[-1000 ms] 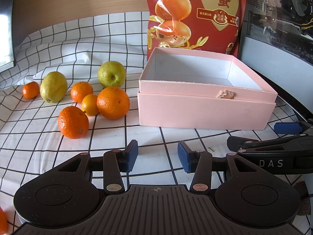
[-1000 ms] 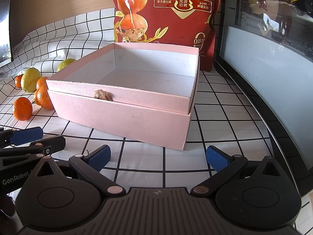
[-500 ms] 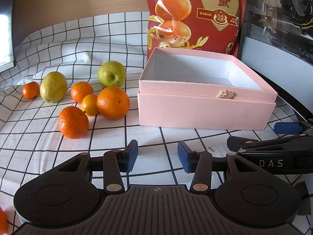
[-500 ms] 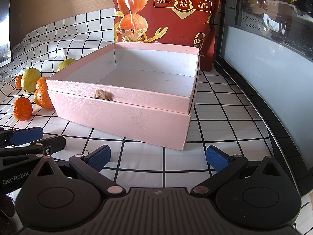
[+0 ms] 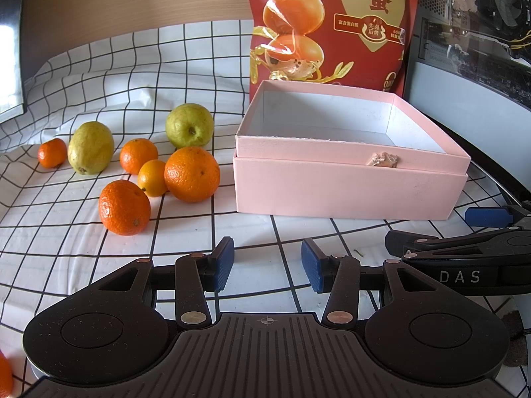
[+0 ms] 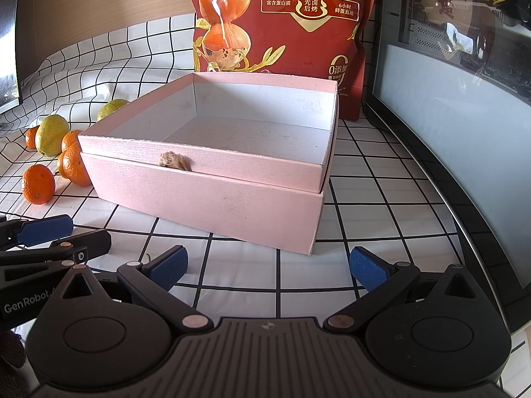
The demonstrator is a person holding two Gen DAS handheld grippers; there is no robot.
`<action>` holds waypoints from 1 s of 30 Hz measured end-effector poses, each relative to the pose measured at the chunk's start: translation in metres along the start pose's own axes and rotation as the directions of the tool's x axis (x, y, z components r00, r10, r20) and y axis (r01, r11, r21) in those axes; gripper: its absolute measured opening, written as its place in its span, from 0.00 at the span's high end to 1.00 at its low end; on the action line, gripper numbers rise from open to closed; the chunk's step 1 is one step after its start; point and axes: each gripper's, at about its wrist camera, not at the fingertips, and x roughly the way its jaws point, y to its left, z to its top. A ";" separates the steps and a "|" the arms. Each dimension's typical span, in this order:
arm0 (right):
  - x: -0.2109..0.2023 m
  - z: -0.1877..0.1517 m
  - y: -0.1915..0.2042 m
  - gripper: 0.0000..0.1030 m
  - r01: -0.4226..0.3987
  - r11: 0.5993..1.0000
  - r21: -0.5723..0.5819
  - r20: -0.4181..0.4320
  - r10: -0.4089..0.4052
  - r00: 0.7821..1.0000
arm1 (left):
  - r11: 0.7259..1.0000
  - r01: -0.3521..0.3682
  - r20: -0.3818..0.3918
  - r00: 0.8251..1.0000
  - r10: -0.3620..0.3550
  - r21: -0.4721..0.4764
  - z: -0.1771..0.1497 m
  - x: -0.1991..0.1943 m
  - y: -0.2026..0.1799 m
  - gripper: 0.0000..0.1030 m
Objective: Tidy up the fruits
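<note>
Still at the start, it seems: the left gripper [image 5: 267,263] and right gripper [image 6: 267,263] hover low, both released and holding nothing. Beyond them the pink box [image 5: 348,184] sits bare inside — the fruits [image 5: 191,174] cluster just left, so the nearest orange [image 5: 124,207] looks the first pick.

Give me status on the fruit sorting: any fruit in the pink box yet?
Done: nothing; the pink box holds no fruit. In hand: nothing; left gripper and right gripper are both open, low over the checked cloth in front of the box. Left: all the fruit, the oranges and two green fruits lying on the cloth left of the box.
</note>
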 end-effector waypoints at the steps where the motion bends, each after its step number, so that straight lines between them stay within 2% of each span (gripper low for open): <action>1: 0.000 0.000 0.000 0.00 0.000 1.000 0.000 0.000 0.000 1.000 | 1.000 0.000 0.000 1.000 0.000 0.000 0.000 0.000 0.000 0.51; 23: 0.000 0.001 0.000 0.00 0.000 1.000 0.000 0.000 0.000 1.000 | 1.000 -0.004 0.001 1.000 0.004 0.002 0.000 0.000 0.003 0.51; 27: 0.001 0.003 -0.002 0.00 -0.012 1.000 -0.013 -0.022 0.012 1.000 | 0.999 0.027 0.006 1.000 -0.027 -0.044 -0.002 -0.003 0.010 0.54; 30: 0.004 0.009 -0.002 0.00 -0.047 0.998 -0.032 -0.090 0.044 0.995 | 0.991 0.098 0.016 0.995 -0.097 -0.093 0.000 -0.013 0.021 0.54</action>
